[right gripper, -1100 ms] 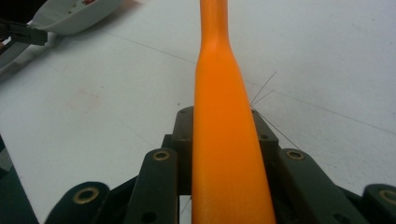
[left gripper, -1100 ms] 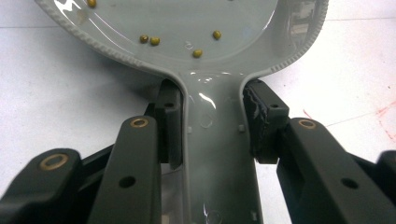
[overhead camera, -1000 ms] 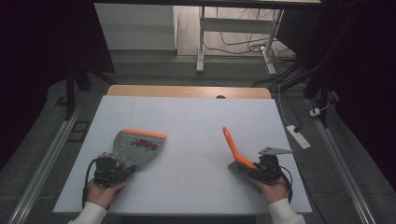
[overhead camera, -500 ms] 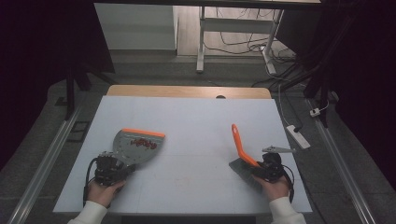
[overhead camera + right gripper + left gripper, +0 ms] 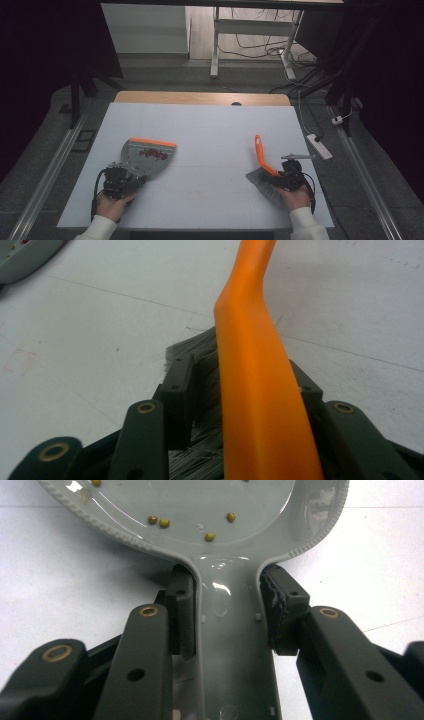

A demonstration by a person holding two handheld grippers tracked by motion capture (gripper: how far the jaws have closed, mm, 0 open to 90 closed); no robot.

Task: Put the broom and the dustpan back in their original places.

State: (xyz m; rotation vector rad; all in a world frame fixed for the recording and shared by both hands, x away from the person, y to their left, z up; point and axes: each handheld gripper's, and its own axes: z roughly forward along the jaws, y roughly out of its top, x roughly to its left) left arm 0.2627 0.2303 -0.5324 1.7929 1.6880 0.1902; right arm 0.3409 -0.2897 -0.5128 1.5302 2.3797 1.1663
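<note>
The left hand-held gripper point(image 5: 227, 625) is clamped on the grey handle of the dustpan point(image 5: 146, 156), which lies flat on the bench point(image 5: 210, 125) with a few small yellowish pellets point(image 5: 210, 536) in its tray. Well to the right of the dustpan, the brush point(image 5: 263, 165) sits between the jaws of the right hand-held gripper point(image 5: 240, 380), bristles point(image 5: 200, 355) on the bench and orange handle slanting up and away. Those jaws have just been opening, and a gap shows on the left side, so the brush looks released or nearly so.

The risk, as I judge it, is that the brush topples once unsupported, since it leans on its bristles. A jolt to the dustpan could also roll the pellets back out.

Both hands rest low at the near edge of the bench, the left hand point(image 5: 112, 205) behind the dustpan, the right hand point(image 5: 295, 197) behind the brush, forearms coming in from below.
</note>
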